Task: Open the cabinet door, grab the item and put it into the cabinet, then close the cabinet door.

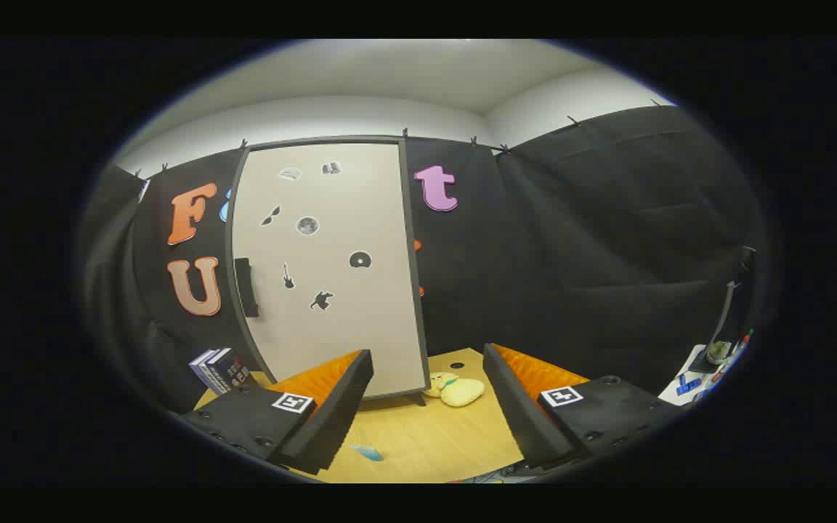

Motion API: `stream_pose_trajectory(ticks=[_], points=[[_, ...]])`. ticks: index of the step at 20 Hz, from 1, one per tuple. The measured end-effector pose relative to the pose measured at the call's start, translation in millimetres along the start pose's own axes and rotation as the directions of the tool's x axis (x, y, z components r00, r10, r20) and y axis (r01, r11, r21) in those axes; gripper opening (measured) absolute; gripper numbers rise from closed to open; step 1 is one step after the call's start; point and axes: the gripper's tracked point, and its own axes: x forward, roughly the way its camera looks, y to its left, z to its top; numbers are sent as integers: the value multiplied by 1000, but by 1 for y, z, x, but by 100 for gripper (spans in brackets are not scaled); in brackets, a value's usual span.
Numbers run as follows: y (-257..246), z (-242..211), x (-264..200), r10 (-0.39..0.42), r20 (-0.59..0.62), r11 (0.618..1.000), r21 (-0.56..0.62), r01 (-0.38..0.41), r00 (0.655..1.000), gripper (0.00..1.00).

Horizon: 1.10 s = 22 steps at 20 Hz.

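Hand-held gripper (426, 407) spread, cabinet (324, 269) ahead

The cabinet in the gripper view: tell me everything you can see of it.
The cabinet is a tall, upright unit with a pale beige door in a dark grey frame, standing on the wooden table against the booth wall. The door is shut. A dark handle sits near its left edge, and small black-and-white stickers dot the front. Books stand beside its lower left; a yellow plush toy lies at its lower right corner. The open gripper is short of it, fingers touching nothing.
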Motion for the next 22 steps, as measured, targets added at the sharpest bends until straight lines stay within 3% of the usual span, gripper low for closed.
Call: stream_pose_trajectory(ticks=[22], points=[[-3,-6,-28,-7,-11,1000,3,7,1000,98]])
